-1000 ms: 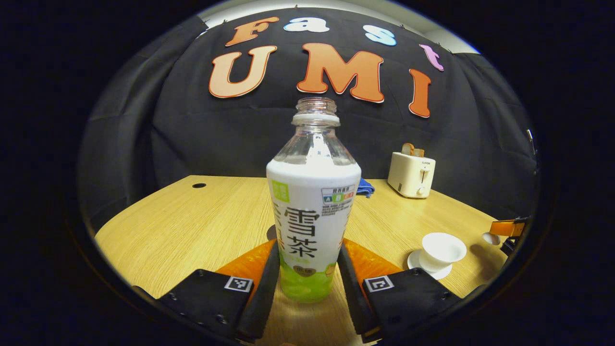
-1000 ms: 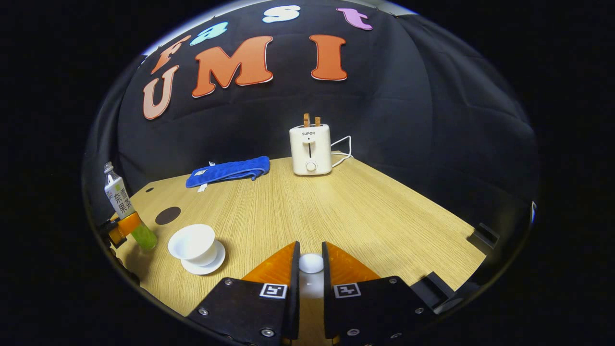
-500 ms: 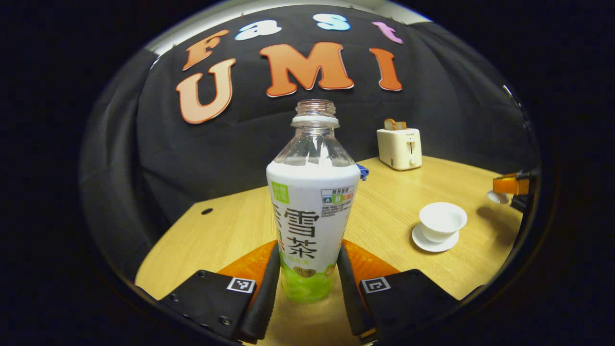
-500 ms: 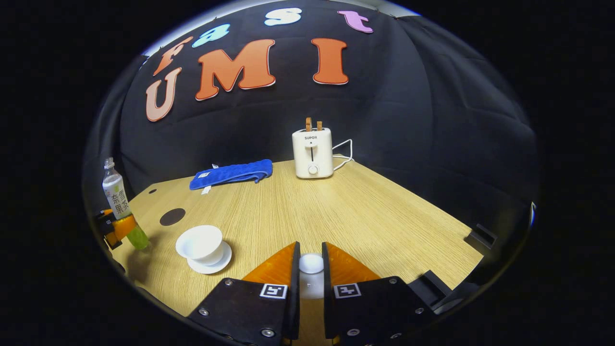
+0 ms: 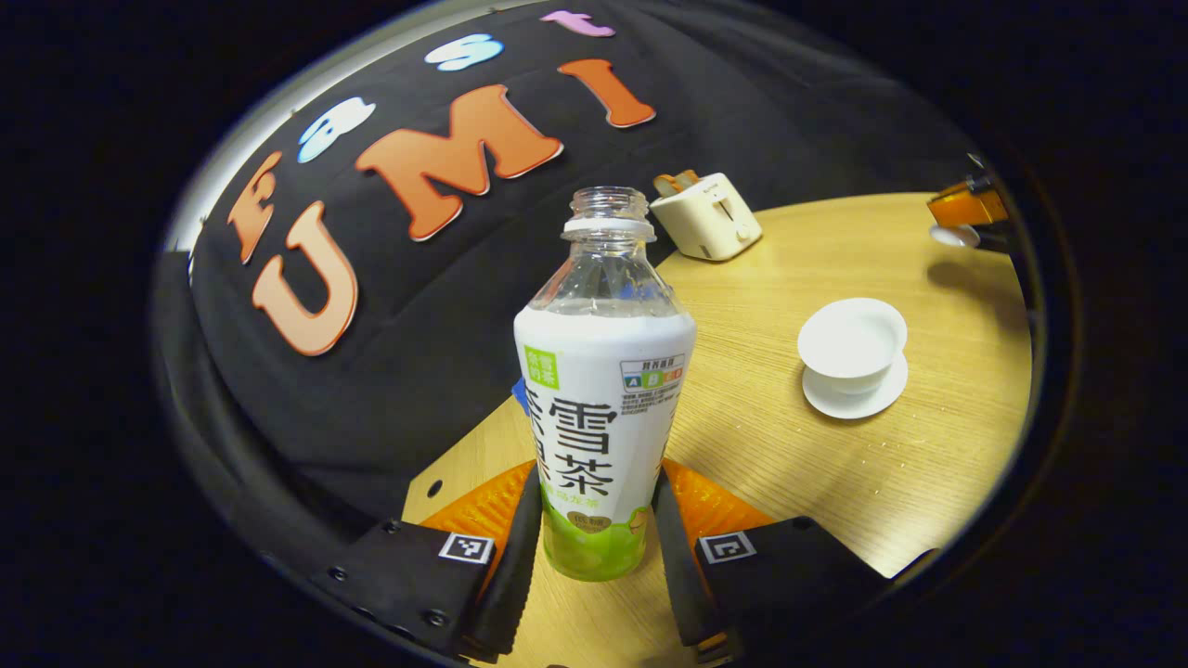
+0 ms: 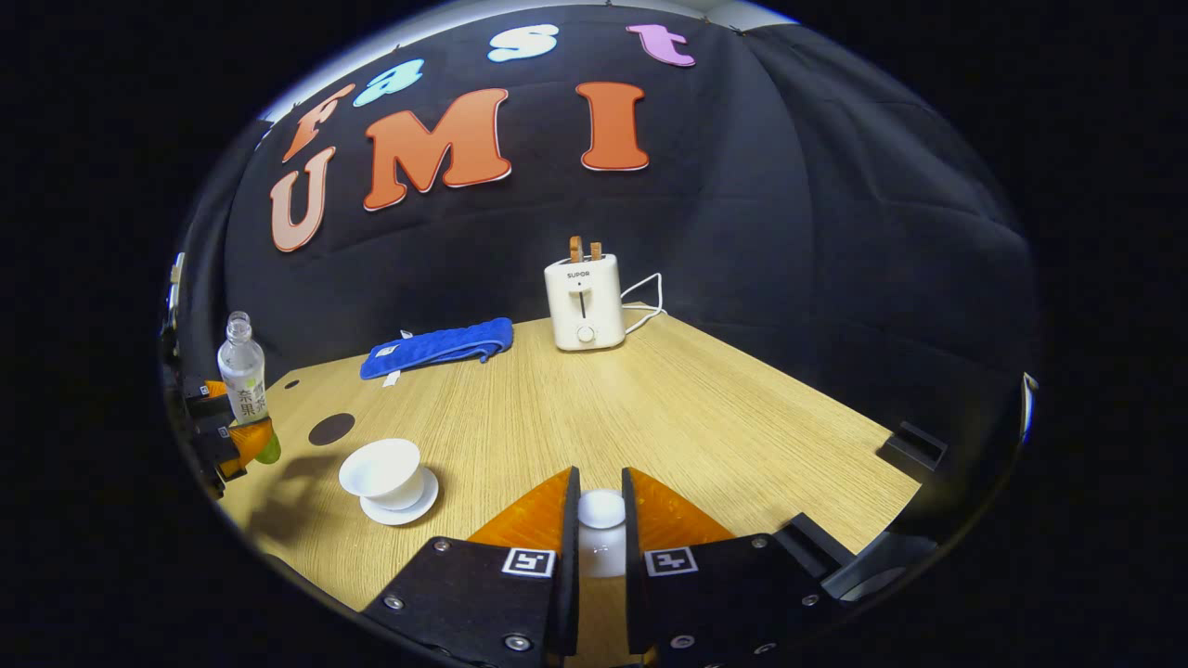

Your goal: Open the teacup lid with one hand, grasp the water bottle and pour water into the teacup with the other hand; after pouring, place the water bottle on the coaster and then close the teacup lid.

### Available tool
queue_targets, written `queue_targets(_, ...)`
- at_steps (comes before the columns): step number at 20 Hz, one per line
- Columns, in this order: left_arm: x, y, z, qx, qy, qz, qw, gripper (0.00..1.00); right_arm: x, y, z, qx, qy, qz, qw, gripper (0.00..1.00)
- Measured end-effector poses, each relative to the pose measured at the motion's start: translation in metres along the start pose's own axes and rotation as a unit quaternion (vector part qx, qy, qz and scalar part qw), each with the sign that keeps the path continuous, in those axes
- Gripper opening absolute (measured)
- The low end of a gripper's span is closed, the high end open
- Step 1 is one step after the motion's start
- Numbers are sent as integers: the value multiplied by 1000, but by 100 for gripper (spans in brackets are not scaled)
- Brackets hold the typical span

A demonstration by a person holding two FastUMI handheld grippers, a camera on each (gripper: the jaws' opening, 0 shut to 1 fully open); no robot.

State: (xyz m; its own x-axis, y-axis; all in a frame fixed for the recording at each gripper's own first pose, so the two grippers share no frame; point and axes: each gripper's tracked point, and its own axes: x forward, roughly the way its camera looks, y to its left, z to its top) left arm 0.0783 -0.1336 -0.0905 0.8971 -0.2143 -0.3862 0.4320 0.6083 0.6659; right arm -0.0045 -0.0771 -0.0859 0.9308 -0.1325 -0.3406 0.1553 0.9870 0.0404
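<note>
Two tools are loaded: the left tool (image 5: 594, 557) grips the uncapped water bottle (image 5: 603, 390), with the open teacup (image 5: 852, 339) ahead to its right; the right tool (image 6: 600, 547) pinches the lid (image 6: 601, 510).

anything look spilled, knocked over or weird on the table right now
Nothing stands out. The teacup sits upright and uncovered on its saucer, with no puddle on the table around it. The capless bottle is clamped in the left gripper, the lid in the right gripper.
</note>
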Motion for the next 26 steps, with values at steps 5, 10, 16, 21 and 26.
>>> queue_targets(5,3,-20,10,95,6,-32,995,64,-2,-15,-4,11,2,-10,1000,21)
queue_targets(10,0,-27,15,242,11,-23,970,64,0,-17,-8,23,7,-9,1000,21)
queue_targets(16,9,-44,12,370,24,-47,927,63,1,-19,-16,31,15,-8,999,21)
queue_targets(21,-2,-51,18,437,31,-59,897,63,-1,-22,-20,35,19,-10,999,21)
queue_targets(26,-2,-45,18,514,59,-76,852,63,-2,-26,-22,39,22,-12,999,21)
